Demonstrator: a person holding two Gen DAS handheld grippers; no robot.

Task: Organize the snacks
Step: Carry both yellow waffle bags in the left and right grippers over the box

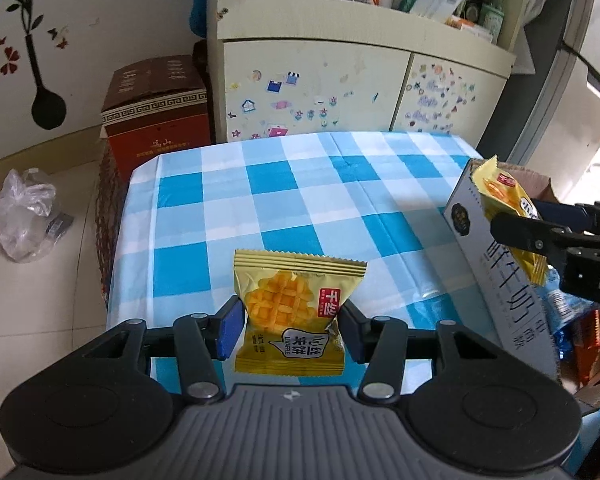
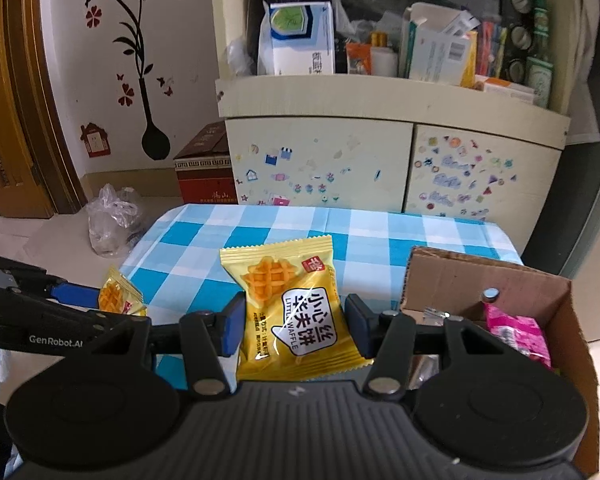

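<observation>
Yellow "LITTLE WAFFLE" packet (image 2: 296, 312) in right tongs (image 2: 294, 330)

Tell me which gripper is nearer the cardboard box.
Right. The right gripper, shut on a waffle packet, hangs right beside the cardboard box. The left gripper, holding its own waffle packet, sits farther off over the checkered tablecloth.

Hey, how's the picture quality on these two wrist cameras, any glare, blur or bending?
Left wrist view: sharp centre, the cabinet edges bow from fisheye distortion, corners go dark. Right wrist view: same bowing, a small glare streak on the waffle packet, and the cardboard box stays in focus.
</observation>
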